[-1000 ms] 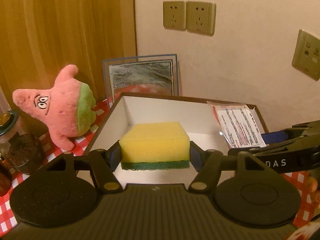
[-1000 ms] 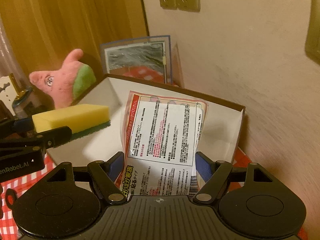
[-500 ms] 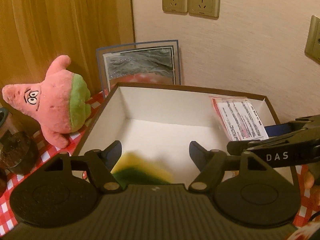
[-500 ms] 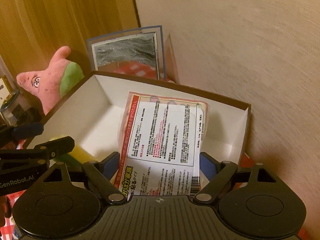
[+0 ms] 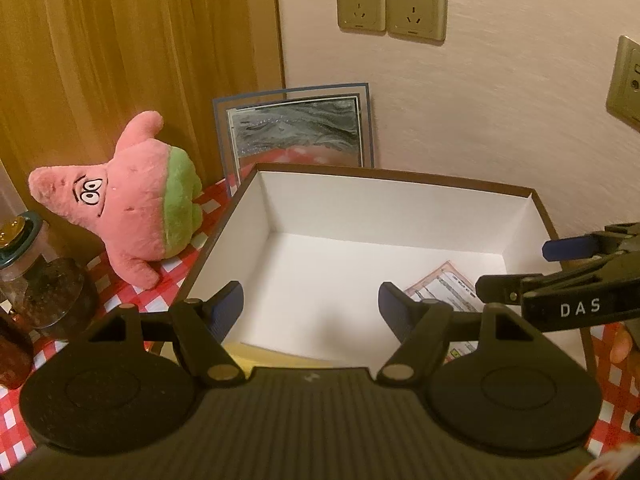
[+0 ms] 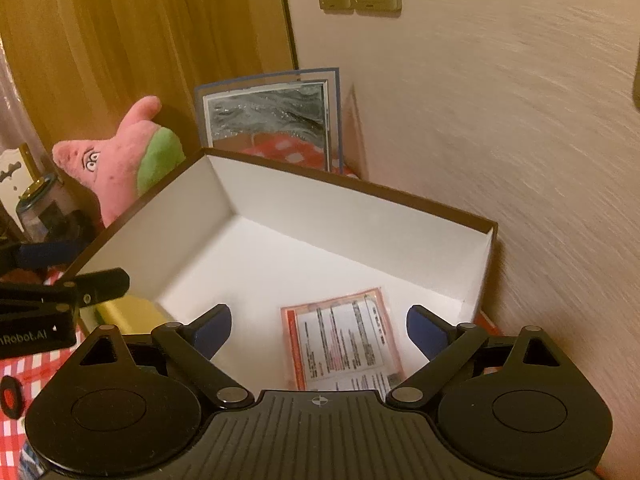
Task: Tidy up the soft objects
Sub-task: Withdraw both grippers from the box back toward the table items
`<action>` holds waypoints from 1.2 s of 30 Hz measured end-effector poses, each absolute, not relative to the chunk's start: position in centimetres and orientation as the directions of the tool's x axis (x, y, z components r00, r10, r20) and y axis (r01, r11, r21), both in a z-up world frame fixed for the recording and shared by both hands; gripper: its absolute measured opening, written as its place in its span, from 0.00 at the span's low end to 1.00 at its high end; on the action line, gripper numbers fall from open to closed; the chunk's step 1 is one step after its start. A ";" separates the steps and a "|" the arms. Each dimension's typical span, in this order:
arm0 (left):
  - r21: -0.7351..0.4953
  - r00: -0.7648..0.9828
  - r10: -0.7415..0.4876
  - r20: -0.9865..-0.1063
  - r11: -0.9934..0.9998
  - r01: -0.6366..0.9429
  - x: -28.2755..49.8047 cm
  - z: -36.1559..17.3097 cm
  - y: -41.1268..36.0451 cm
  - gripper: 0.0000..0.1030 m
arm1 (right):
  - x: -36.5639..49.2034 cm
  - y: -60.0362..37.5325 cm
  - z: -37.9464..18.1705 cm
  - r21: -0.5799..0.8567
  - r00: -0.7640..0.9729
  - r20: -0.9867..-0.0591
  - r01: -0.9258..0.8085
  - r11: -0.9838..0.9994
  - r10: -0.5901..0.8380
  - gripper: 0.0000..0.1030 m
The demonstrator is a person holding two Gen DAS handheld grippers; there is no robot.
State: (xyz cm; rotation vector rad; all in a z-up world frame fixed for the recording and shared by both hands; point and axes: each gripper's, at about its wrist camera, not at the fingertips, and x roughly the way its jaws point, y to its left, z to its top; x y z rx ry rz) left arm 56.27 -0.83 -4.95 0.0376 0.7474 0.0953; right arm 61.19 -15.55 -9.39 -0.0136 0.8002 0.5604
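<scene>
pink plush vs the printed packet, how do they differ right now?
The pink plush sits outside the box on the checkered cloth; the printed packet lies inside, on the box floor. The plush is bulky and propped up; the packet is flat. The plush is pink and green; the packet is white with red borders. Neither is gripped.

Each gripper is matte black with a ribbed body, two round discs, silver pivot screws and dark blue finger pads: left gripper (image 5: 311, 308), right gripper (image 6: 319, 330). White lettering marks their sides.
</scene>
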 end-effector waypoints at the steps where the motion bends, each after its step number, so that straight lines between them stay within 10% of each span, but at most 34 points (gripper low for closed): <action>1: 0.069 0.729 0.100 -0.677 0.995 -0.073 56.1 -4.9 -0.9 0.71 | 61.0 -15.7 -9.4 0.198 0.557 -0.684 -0.478 0.856 0.470 0.91; 36: 0.059 0.638 0.235 -0.734 0.957 -0.285 32.3 -2.2 3.9 0.71 | 41.2 -17.8 -7.4 0.286 0.483 -0.604 -0.611 0.738 0.634 0.91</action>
